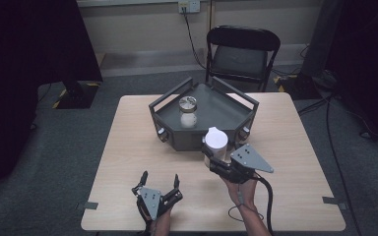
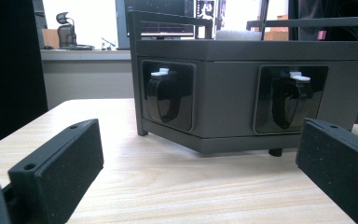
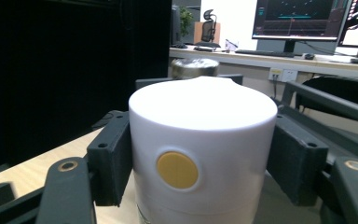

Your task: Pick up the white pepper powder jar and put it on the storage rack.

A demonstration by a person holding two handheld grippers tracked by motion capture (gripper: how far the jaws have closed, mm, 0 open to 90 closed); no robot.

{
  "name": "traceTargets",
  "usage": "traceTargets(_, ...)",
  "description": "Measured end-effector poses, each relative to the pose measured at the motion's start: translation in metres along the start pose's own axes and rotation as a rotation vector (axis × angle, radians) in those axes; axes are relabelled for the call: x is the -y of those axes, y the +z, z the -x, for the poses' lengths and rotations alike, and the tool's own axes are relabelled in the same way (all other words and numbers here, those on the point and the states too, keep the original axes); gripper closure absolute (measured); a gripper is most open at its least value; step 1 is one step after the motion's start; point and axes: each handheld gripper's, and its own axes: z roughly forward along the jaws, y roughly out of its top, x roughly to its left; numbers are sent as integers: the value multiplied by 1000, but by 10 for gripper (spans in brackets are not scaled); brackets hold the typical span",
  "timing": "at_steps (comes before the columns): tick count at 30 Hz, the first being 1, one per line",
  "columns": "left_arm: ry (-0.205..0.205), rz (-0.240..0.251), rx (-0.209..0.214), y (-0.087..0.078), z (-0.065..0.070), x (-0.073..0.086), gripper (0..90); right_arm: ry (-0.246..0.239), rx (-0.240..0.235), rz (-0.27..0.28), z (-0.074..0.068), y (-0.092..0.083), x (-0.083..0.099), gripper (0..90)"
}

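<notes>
White canister point(image 1: 216, 142) sits low centre-right of the high view, pinched by the right hand-held gripper point(image 1: 215, 156) just in front of the grey tray point(image 1: 236, 105). Lower left, the left hand-held gripper point(image 1: 160, 180) rests spread above the worktop point(image 1: 118, 162). Judged step: carrying it trayward; next, clear the rail and lower beside the jar point(image 1: 188, 111).

This looks like an office or lab: computer monitors point(image 3: 303, 18) sit on a desk at the upper right, an office chair point(image 2: 67, 30) at the upper left, a folding chair point(image 1: 241, 51) beyond the wooden table point(image 1: 128, 147).
</notes>
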Motion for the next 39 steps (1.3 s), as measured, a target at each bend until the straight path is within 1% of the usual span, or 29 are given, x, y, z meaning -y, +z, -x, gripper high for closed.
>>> traceTargets(4, 0, 0, 0, 0, 0, 0, 1, 5, 10, 7, 6, 8, -9, 306)
traceTargets(7, 0, 0, 0, 0, 0, 0, 1, -4, 24, 12, 7, 16, -16, 305)
traceTargets(12, 0, 0, 0, 0, 0, 0, 1, 0, 32, 10, 10, 25, -22, 305)
traceTargets(16, 0, 0, 0, 0, 0, 0, 1, -6, 51, 3, 11, 33, -26, 306)
traceTargets(20, 0, 1, 1, 0, 0, 0, 0, 1, 65, 12, 14, 39, -33, 306)
traceTargets(21, -1, 1, 3, 0, 0, 0, 0, 6, 71, 15, 16, 42, -36, 306)
traceTargets(24, 0, 1, 5, 0, -1, 0, 0, -2, 87, 18, 17, 49, -43, 306)
traceTargets(28, 0, 0, 5, 0, -1, 0, 1, -1, 114, 18, 18, 62, -50, 306)
traceTargets(33, 1, 0, 5, 0, -1, 0, 0, 8, 146, 14, 19, 79, -54, 306)
traceTargets(35, 1, 0, 2, 0, 0, 0, 0, 24, 166, 6, 20, 87, -55, 306)
traceTargets(37, 1, 0, 2, 0, 0, 0, 0, 21, 190, -3, 19, 94, -54, 306)
traceTargets(39, -1, 1, 1, 0, 0, 0, 0, 21, 202, -19, 19, 101, -52, 306)
